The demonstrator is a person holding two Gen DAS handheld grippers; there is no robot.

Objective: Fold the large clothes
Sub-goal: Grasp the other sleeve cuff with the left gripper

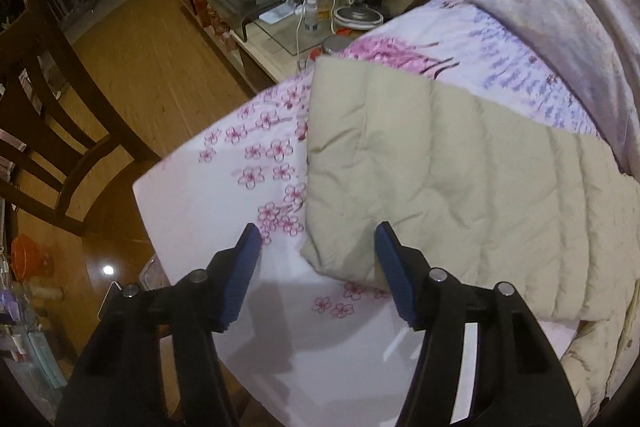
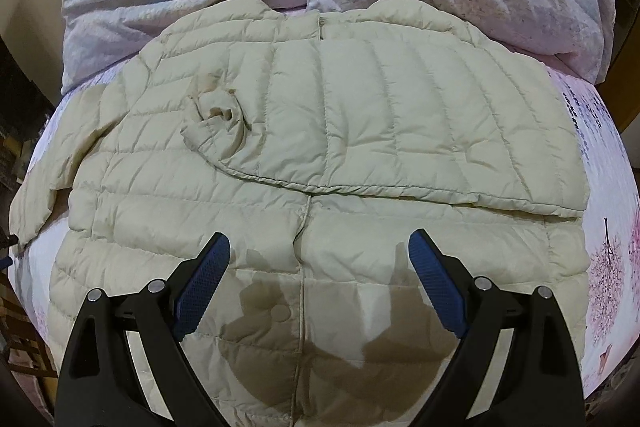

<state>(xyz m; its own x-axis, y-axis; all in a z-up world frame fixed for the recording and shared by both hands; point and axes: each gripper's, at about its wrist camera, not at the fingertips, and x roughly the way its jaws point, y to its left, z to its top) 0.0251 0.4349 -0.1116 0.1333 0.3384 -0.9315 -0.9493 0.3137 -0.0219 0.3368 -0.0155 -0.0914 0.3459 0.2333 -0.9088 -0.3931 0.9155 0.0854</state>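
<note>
While both of my grippers hang over the bed (image 1: 224,307), nothing is held yet. My left gripper (image 1: 318,239) has its fingers wide apart, and a corner of the puffy cream jacket (image 1: 440,167) lies just ahead of it, a bit to its right side. My right gripper (image 2: 318,247) is wide apart too, right above the jacket (image 2: 280,187), with the zip line between its fingers. One part of the jacket is already folded over, far ahead of my right gripper. A loose sleeve (image 2: 44,187) sticks out to its left. I think I should pinch the corner low, catch all the soft layers, lift slowly, and lay the edges straight so no lumps stay.
</note>
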